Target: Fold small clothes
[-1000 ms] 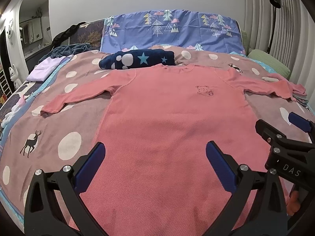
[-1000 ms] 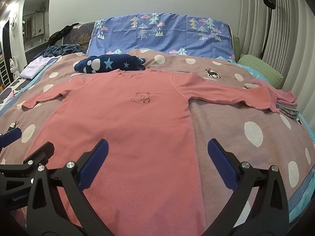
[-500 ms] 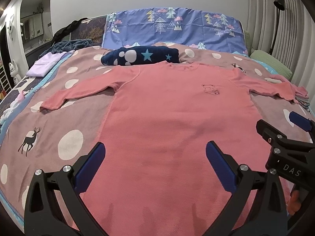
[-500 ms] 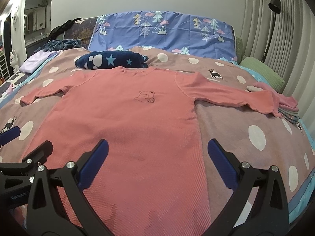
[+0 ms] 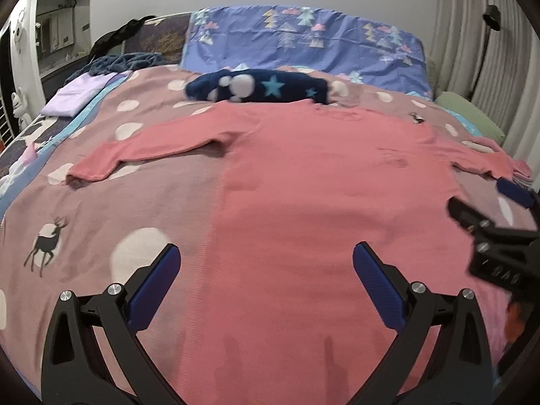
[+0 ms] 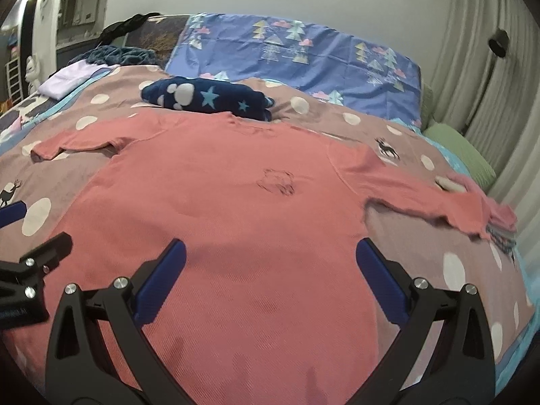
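From the left wrist view, the left tool (image 5: 265, 280) hangs above the lower part of a pink long-sleeved shirt (image 5: 303, 195), its blue-padded jaws spread wide with nothing between them. The shirt lies flat and face up on the bed's dotted brown blanket (image 5: 101, 209), both sleeves stretched out to the sides, the left sleeve (image 5: 152, 148) reaching toward the bed's left edge. Just beyond the collar sits a folded navy fleece with stars (image 5: 260, 89), and behind it a blue pillowcase with tree prints (image 5: 303, 47). A folded lilac garment (image 5: 81, 92) rests at the far left corner of the bed. The right tool (image 5: 489, 229) shows at the right edge (blurred, so its jaw gap is unclear here).

From the right wrist view, the right tool (image 6: 270, 276) is also wide apart and empty, poised over the shirt's (image 6: 236, 209) hem area. A small bear outline (image 6: 276, 182) marks the chest. The right sleeve (image 6: 422, 199) ends near a stack of folded clothes (image 6: 499, 219) by the bed's right edge, with a green pillow (image 6: 462, 155) behind.
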Available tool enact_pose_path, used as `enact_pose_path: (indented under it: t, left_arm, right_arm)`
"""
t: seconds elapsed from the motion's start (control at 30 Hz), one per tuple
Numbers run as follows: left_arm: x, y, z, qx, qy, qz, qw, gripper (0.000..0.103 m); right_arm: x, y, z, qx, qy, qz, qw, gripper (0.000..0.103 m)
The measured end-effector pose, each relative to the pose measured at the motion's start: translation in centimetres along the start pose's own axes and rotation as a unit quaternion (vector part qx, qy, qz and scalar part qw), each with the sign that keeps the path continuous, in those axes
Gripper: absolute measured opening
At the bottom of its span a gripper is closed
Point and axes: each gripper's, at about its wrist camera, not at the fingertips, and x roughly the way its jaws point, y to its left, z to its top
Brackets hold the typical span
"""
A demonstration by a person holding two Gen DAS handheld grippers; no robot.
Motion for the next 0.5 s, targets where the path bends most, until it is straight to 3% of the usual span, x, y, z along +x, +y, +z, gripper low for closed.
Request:
enact_pose_path:
  t: [0.07, 0.17, 0.2, 0.23, 0.3, 0.33, 0.5]
  left_arm:
    - [0.4, 2.5, 0.3, -0.009, -0.003, 0.018, 0.9998, 0.1]
    - [1.4, 7.5, 1.2, -0.04, 0.004, 0.043, 0.9983, 0.085]
    - [1.9, 10.2, 1.5, -0.075, 0.012, 0.035, 0.9965, 0.077]
    - [2.4, 12.7, 1.7, -0.113, 0.019, 0.019, 0.9933, 0.069]
    - [3.3, 16.7, 2.0, -0.177, 0.025, -0.011, 0.9838, 0.063]
    - [4.1, 19.4, 2.2, -0.213, 0.024, -0.02, 0.9765, 0.063]
    - [7.7, 26.3, 3.8, -0.3, 0.02, -0.02, 0.9536, 0.063]
  right_arm:
    - [0.4, 1.1, 0.9, -0.015, -0.006, 0.009, 1.0, 0.101]
    - [1.3, 3.1, 2.2, -0.045, -0.007, 0.034, 0.998, 0.101]
    - [1.6, 3.6, 2.5, -0.052, -0.004, 0.041, 0.998, 0.101]
    - [2.1, 4.4, 2.9, -0.059, 0.0, 0.05, 0.997, 0.101]
    - [2.8, 5.8, 3.4, -0.071, 0.004, 0.056, 0.996, 0.101]
    - [3.3, 6.6, 3.7, -0.079, 0.007, 0.057, 0.995, 0.101]
    - [5.5, 9.4, 4.5, -0.098, 0.02, 0.086, 0.991, 0.101]
